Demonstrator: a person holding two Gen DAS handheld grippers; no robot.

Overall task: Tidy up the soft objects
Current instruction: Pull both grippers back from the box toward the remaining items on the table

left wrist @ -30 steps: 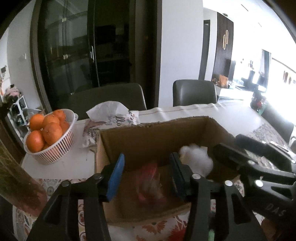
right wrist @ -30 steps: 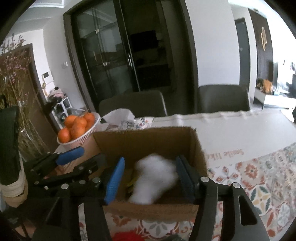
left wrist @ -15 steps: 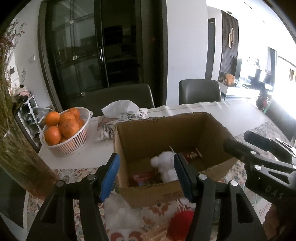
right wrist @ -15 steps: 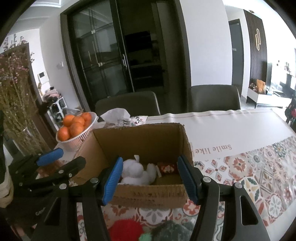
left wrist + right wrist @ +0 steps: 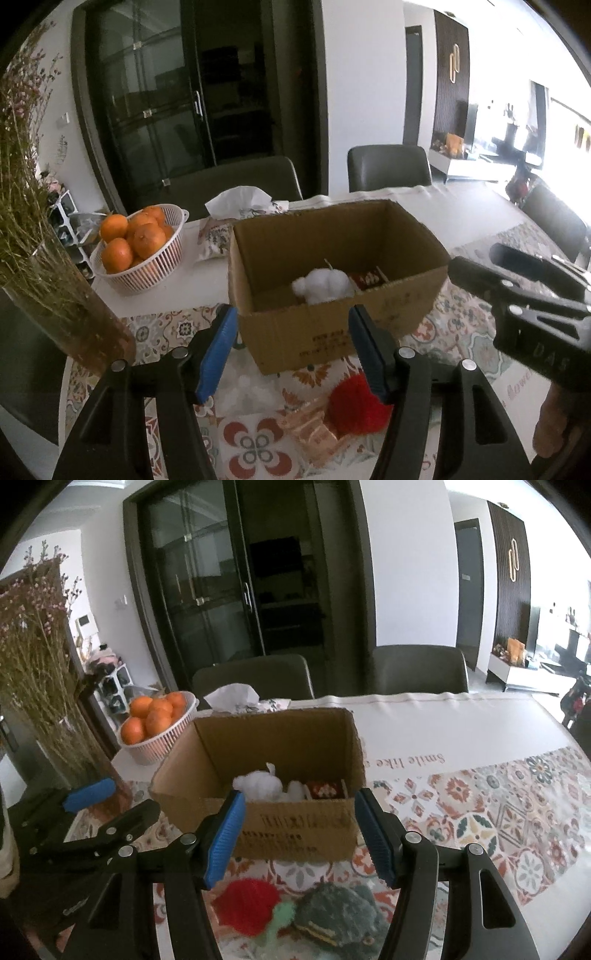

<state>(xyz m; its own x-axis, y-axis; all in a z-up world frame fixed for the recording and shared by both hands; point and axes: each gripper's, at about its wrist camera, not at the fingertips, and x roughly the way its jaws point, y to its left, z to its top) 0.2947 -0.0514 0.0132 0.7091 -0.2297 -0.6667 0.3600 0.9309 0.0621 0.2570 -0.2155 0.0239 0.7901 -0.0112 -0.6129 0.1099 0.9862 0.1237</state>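
Note:
An open cardboard box [image 5: 332, 332] [image 5: 295, 827] stands on the patterned tablecloth. Inside it lie a white fluffy toy [image 5: 325, 286] [image 5: 258, 784] and a small red patterned item [image 5: 367, 278] [image 5: 325, 788]. My left gripper [image 5: 290, 321] hovers open in front of the box, nothing between its blue pads. My right gripper [image 5: 301, 801] is open and empty too, beside the left one. On the cloth below them lie a red knitted ball [image 5: 354, 406] [image 5: 247, 901], a grey-green plush [image 5: 336, 908], a white fluffy piece [image 5: 247, 391] and a pinkish knitted item [image 5: 310, 428].
A white basket [image 5: 147, 273] of oranges and a tissue pack [image 5: 236, 206] stand behind the box at the left. A glass vase [image 5: 74, 325] of dried flowers is close on the left. Two dark chairs [image 5: 417, 668] line the table's far side.
Both grippers have drawn back and upward out of the box. The white toy that was between the right jaws and the red item between the left jaws now lie in the box.

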